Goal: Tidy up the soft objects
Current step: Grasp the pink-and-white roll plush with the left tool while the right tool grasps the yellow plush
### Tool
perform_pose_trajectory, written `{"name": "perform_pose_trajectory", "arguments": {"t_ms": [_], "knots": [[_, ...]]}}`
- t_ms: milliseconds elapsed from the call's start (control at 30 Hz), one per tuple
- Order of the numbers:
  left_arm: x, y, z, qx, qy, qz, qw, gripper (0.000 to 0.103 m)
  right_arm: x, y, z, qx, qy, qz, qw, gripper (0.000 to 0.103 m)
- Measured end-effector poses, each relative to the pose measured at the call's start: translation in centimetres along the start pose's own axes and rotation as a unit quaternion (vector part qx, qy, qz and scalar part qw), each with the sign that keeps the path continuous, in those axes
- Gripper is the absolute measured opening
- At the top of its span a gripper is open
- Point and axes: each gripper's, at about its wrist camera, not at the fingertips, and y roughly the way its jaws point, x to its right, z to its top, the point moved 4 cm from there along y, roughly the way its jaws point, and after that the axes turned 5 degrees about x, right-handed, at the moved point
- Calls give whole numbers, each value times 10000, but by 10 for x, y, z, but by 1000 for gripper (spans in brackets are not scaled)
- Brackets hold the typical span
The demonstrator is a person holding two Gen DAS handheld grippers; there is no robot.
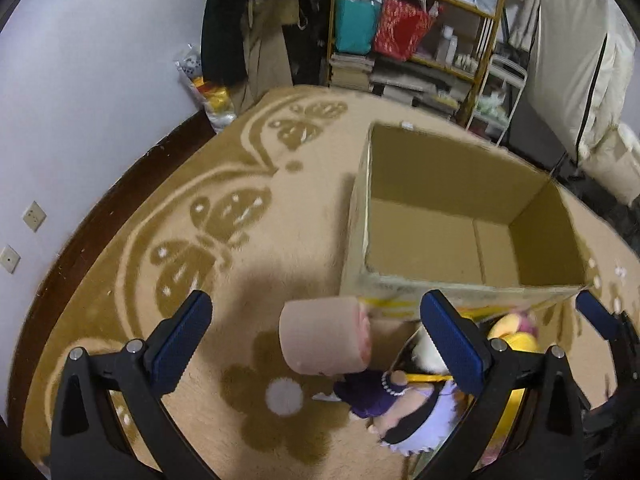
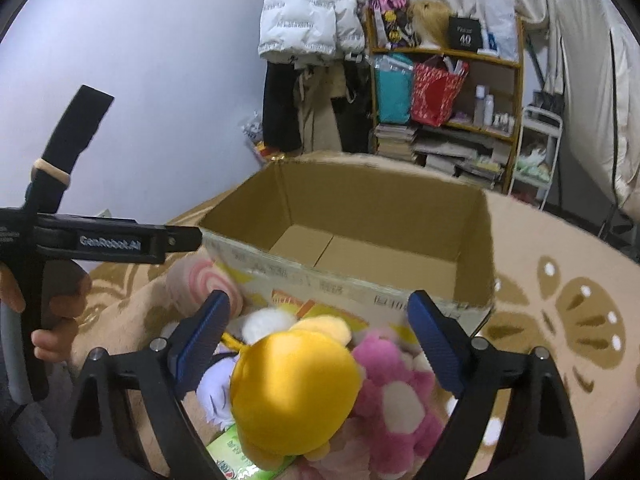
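Note:
An open, empty cardboard box [image 1: 460,220] stands on the rug; it also shows in the right wrist view [image 2: 360,240]. In front of it lie soft toys: a pink roll-cake cushion [image 1: 324,336], a doll in a purple dress [image 1: 400,404], a yellow plush [image 2: 292,388] and a pink flower plush [image 2: 396,392]. My left gripper [image 1: 316,344] is open above the roll cushion, apart from it. My right gripper [image 2: 320,344] is open over the yellow plush. The left gripper's side also shows in the right wrist view [image 2: 120,240].
A tan rug with butterfly patterns [image 1: 224,216] covers the floor. A shelf with bags and books [image 1: 412,40] and hanging coats [image 2: 308,20] stand behind the box. A white wall [image 1: 80,80] is on the left, a white cover [image 2: 592,80] on the right.

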Motion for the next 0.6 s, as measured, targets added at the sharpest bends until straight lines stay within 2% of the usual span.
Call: {"name": "perform_pose_trajectory", "arguments": {"t_ms": [167,300,433,500,600], "knots": [[8,20,-16,-410,11,-181,9990,102,5,10,-12,-227,184,151,9995,95],[6,31,-25,-616,-10,-123,9980,102,7,17,-20,-380,258,195,9988,95],[-1,40,-30,-800,-255,-192,9963,92,7,23,-27,-570,272,243,9977,95],[-2,45,-33,-877,-323,-189,9954,90,5,26,-32,-659,268,269,9971,95],[-4,49,-37,-956,-360,-187,9946,76,1,29,-40,-820,196,289,9960,95]]}}
